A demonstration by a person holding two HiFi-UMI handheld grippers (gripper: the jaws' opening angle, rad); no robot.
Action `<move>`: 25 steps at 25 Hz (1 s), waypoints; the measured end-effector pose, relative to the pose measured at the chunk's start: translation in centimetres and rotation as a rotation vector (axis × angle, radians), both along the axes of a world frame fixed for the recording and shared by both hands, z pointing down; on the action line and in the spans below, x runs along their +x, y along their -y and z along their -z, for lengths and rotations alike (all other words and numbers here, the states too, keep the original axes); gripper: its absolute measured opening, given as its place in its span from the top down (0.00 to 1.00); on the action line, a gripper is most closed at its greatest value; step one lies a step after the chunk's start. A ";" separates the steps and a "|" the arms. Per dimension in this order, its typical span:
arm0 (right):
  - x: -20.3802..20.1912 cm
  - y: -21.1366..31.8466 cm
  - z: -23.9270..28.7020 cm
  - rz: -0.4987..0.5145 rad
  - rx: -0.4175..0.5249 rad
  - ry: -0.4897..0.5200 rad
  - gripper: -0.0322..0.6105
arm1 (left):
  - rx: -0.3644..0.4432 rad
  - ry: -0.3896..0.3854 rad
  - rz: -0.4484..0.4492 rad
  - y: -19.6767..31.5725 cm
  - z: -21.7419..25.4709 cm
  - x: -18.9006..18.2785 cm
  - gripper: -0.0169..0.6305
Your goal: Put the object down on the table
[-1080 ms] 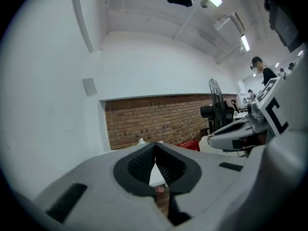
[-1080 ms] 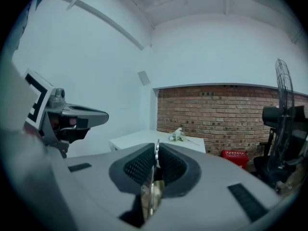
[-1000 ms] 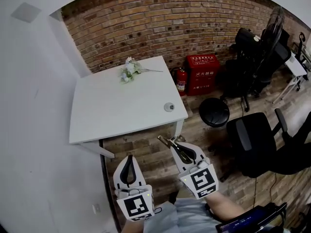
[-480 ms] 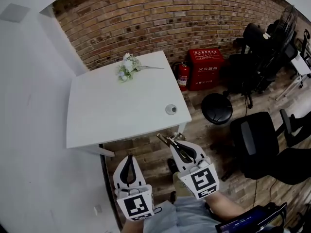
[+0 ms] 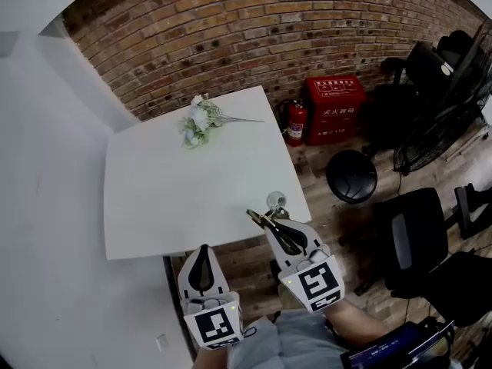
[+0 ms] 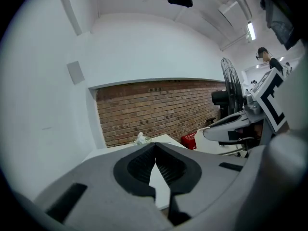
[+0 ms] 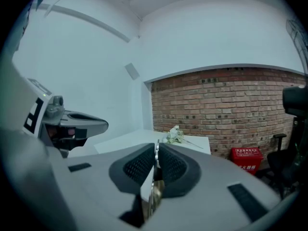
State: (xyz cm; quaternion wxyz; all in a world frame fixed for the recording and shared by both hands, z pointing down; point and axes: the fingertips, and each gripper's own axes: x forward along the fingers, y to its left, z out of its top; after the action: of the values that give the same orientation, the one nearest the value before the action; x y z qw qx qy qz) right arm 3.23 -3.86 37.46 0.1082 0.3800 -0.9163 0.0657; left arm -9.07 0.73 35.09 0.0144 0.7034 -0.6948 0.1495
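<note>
1. Left gripper (image 5: pixel 202 249): nearest the person and low, short of the table's near edge. Its jaws are pressed together on nothing; it looks idle while the other gripper works.
2. Right gripper (image 5: pixel 272 225): further ahead, by the table's near right corner. Its jaws pinch a thin metal object (image 5: pixel 257 217) edge-on, a grip that probably steadies it for carrying.
3. Thin metal object: in the air, not yet on the table. Its long axis runs along the jaws, and the free tip points forward and leftward, seemingly above the near edge. A yellowish part sits back between the jaws. Too slim to say what kind of item it is.
4. Table (image 5: pixel 177 198): white top, the likely place to set the object down.
5. Small round thing (image 5: pixel 275 200): on the table's right edge, just beyond the held tip and worth avoiding.
6. Flowers (image 5: pixel 198 120): lying at the far edge, stem pointing right.
7. Fire extinguisher (image 5: pixel 296 123) and red box (image 5: pixel 335 108): on the floor against the brick wall (image 5: pixel 231 44).
</note>
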 end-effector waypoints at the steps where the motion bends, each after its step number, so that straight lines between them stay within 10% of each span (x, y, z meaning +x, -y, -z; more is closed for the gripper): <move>1: -0.3 1.1 0.1 0.004 -0.004 0.004 0.90 | -0.002 0.000 0.004 1.0 0.1 -0.1 0.96; 25: -9.8 14.5 4.3 0.131 0.113 0.039 0.90 | 0.074 0.018 0.128 12.1 3.4 -8.2 0.96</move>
State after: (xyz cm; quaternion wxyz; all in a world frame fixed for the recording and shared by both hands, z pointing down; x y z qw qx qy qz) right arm -6.62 -18.32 33.18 0.0728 0.3236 -0.9433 0.0139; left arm -17.30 -11.32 31.74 -0.0085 0.6563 -0.7434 0.1287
